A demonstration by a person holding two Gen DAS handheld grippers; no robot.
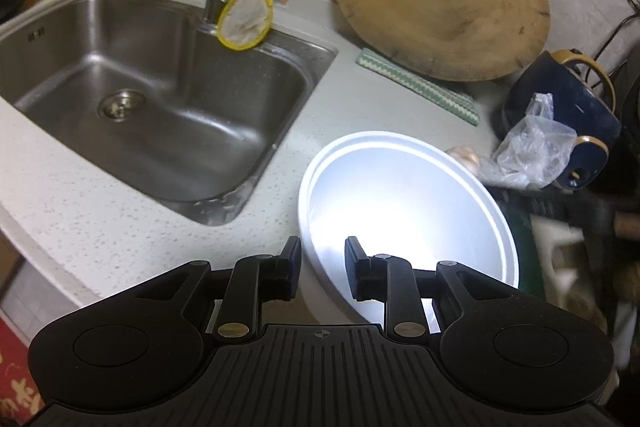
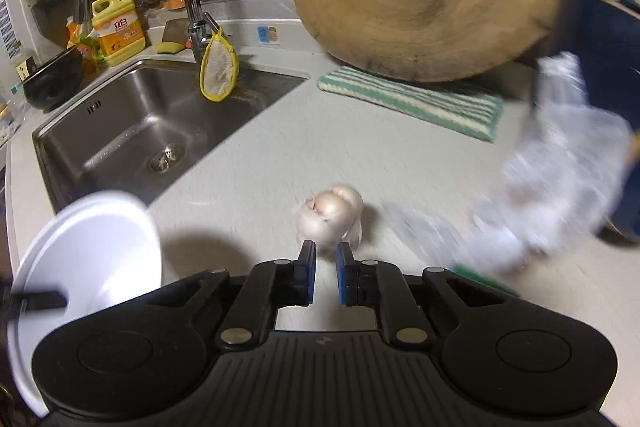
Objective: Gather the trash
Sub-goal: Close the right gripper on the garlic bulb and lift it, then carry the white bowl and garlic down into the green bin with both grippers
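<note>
Left gripper (image 1: 322, 269): jaws straddle the near rim of the bowl (image 1: 404, 203) and look pinched onto it, one finger outside, one inside; the glare there hides the actual contact, so that's a judgement.
Right gripper (image 2: 325, 273): jaws narrow, a slim gap, nothing between them.
Garlic (image 2: 332, 215): right there, just ahead of the right jaws on the counter (image 2: 256, 163), not touching them.
Bag (image 2: 560, 167): ahead and well right of the right jaws, crumpled against the dark blue pot (image 2: 600, 67).
Handling, garlic: looks light and firm with papery skin that may flake; lumpy, so it could roll. I'd open wider and pinch across its middle.
Handling, bag: thin, limp, slippery film; grab a bunched fold, not a flat sheet.
Hard to see: the bag and pot are smeared by motion blur in the right view. From the left view the garlic is mostly behind the bowl's far rim. The bowl's inside is washed out by glare.
</note>
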